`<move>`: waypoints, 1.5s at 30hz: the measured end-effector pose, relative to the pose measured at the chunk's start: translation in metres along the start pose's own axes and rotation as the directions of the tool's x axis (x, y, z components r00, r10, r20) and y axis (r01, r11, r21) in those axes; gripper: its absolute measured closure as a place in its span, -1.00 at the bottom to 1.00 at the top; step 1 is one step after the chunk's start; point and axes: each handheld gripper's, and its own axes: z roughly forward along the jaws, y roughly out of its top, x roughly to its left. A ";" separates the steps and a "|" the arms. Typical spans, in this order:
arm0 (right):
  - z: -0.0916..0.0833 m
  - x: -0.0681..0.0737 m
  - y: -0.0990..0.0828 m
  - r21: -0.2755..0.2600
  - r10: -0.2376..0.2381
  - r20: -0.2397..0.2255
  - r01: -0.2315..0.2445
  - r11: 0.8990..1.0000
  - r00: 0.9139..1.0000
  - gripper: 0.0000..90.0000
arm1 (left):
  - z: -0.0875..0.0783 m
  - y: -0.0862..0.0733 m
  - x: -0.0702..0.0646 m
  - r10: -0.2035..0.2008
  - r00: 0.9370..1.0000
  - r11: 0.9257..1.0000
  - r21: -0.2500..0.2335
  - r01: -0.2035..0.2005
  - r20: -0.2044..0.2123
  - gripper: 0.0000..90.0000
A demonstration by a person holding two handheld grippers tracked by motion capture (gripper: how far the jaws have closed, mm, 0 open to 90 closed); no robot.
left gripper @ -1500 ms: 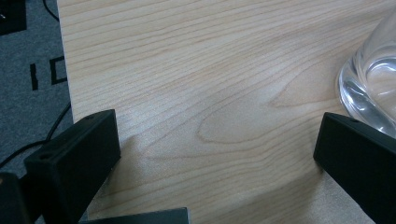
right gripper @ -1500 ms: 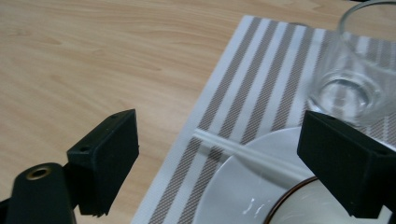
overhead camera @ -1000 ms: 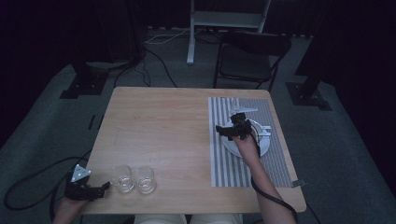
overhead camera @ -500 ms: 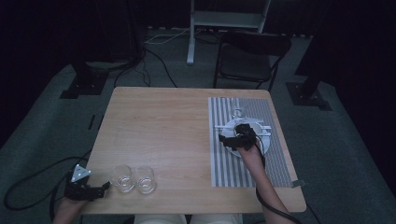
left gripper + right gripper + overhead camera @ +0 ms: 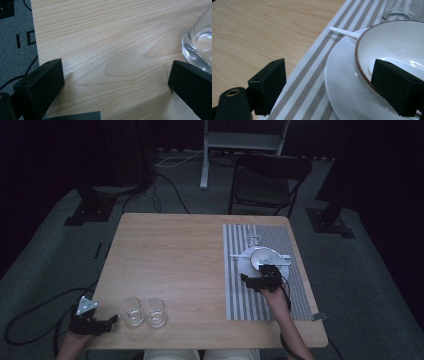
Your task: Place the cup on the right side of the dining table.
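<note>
A white plate (image 5: pixel 246 265) holding a white bowl (image 5: pixel 264 257) with a brown rim sits on the striped placemat (image 5: pixel 250 300) at the table's right. A thin white stick (image 5: pixel 235 255) lies across them. My right gripper (image 5: pixel 261 275) hovers open at the plate's near edge. In the right gripper view one jaw of that gripper (image 5: pixel 329 75) is over the placemat (image 5: pixel 312 75) and the other over the bowl (image 5: pixel 397 47). My left gripper (image 5: pixel 111 320) rests open at the near left edge, beside two clear glasses (image 5: pixel 131 311). One glass (image 5: pixel 200 45) stands just past the right jaw of this gripper (image 5: pixel 115 75).
A third glass (image 5: pixel 254 240) stands on the placemat beyond the plate. A chair (image 5: pixel 267 182) and a stand leg (image 5: pixel 204 155) are past the table's far edge. Cables run over the floor at left. Bare wood (image 5: pixel 170 255) spans the table's middle.
My right gripper has drawn back toward the person, from over the plate to its near edge. The left gripper and the glasses have stayed put.
</note>
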 end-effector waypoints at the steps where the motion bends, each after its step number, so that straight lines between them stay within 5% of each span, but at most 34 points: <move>1: -0.002 -0.001 -0.002 -0.004 0.000 0.001 0.000 1.000 1.000 -0.73 | 0.000 0.000 0.000 0.000 1.000 1.000 -0.001 0.000 0.000 -0.98; 15: -0.020 -0.005 -0.022 0.002 0.007 -0.029 -0.007 1.000 1.000 -0.73 | 0.000 0.000 0.000 0.000 1.000 1.000 0.000 0.000 -0.001 -0.98; 45: -0.060 -0.035 -0.092 0.032 0.041 0.027 -0.042 0.999 0.999 -0.73 | 0.000 0.000 0.000 -0.001 1.000 1.000 0.000 0.001 -0.001 -0.98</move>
